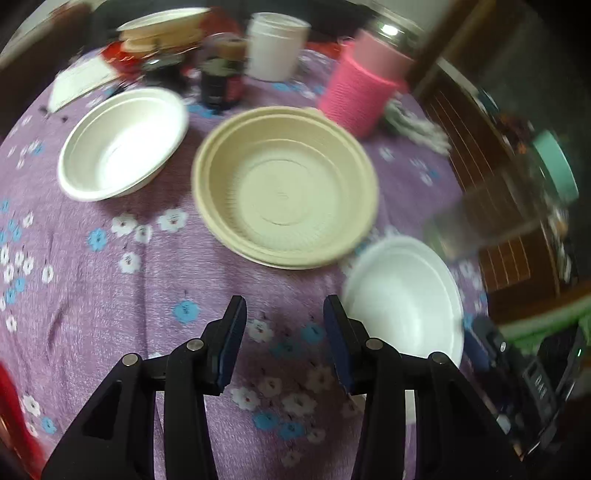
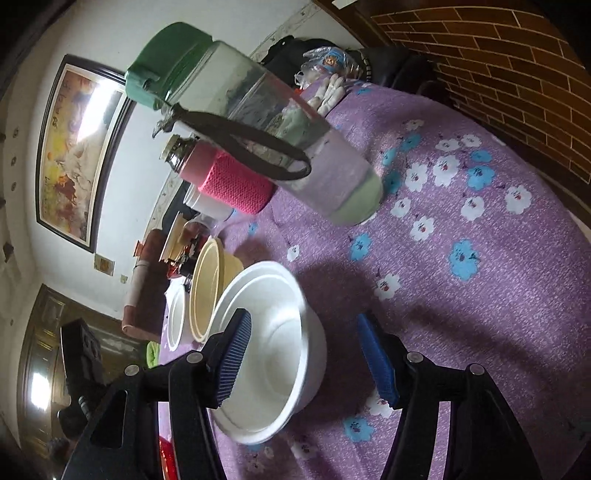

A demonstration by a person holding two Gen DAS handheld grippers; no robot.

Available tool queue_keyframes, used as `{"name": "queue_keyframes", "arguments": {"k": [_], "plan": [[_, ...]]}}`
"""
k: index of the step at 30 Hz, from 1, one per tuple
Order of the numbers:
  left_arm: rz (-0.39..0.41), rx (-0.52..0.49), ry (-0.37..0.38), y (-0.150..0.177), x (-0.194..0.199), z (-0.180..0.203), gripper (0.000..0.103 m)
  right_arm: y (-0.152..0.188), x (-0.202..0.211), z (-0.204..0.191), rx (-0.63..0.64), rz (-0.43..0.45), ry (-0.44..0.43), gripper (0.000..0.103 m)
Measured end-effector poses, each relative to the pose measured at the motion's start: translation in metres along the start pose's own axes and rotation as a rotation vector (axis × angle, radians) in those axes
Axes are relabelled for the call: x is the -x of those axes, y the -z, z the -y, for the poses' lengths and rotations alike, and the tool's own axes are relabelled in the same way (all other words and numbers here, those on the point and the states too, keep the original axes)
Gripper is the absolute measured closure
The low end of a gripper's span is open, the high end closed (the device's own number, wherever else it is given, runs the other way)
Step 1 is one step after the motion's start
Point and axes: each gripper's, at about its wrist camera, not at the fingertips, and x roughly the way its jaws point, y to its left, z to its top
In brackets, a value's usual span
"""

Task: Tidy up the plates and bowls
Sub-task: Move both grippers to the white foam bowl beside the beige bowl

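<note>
In the left wrist view a beige bowl [image 1: 286, 186] sits mid-table, a white bowl [image 1: 123, 144] to its left, another white bowl [image 1: 404, 299] at the right. My left gripper [image 1: 284, 341] is open and empty above the purple floral cloth [image 1: 110, 314], short of the beige bowl. The right gripper's body [image 1: 495, 350] shows just beyond the right white bowl. In the right wrist view my right gripper [image 2: 304, 356] is open, its fingers straddling the near white bowl [image 2: 273, 347]; whether they touch it is unclear. The beige bowl [image 2: 208, 286] and far white bowl [image 2: 176, 317] lie beyond.
A pink-sleeved flask [image 1: 360, 90], a white tub [image 1: 275, 46], dark jars [image 1: 221, 74] and stacked plates [image 1: 162, 31] crowd the table's far side. A clear bottle with a green lid [image 2: 258, 125] stands near the right gripper. The table edge and a brick wall [image 2: 498, 55] lie to the right.
</note>
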Motion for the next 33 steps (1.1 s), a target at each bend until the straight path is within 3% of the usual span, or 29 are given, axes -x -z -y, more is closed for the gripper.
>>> {"name": "queue_keyframes", "arguments": {"k": [4, 8, 13, 18, 26, 33], "plan": [[-0.033, -0.005, 0.003, 0.002, -0.009, 0.004, 0.062, 0.001, -0.006, 0.001, 0.004, -0.039, 0.009, 0.04], [-0.005, 0.0, 0.027, 0.004, -0.004, 0.008, 0.062, 0.004, -0.007, 0.0, 0.009, -0.023, 0.03, 0.04], [0.035, -0.004, 0.025, 0.001, 0.004, 0.008, 0.062, 0.005, -0.009, -0.002, 0.021, -0.016, 0.049, 0.049], [0.045, 0.019, 0.131, -0.003, 0.013, 0.006, 0.062, 0.008, -0.015, -0.007, 0.053, -0.032, 0.077, 0.059], [-0.04, -0.022, 0.111, 0.004, -0.014, 0.025, 0.06, 0.009, -0.015, -0.005, 0.046, -0.036, 0.086, 0.062], [-0.029, -0.041, 0.058, 0.006, -0.022, 0.03, 0.061, 0.009, -0.016, -0.005, 0.05, -0.042, 0.092, 0.065]]}}
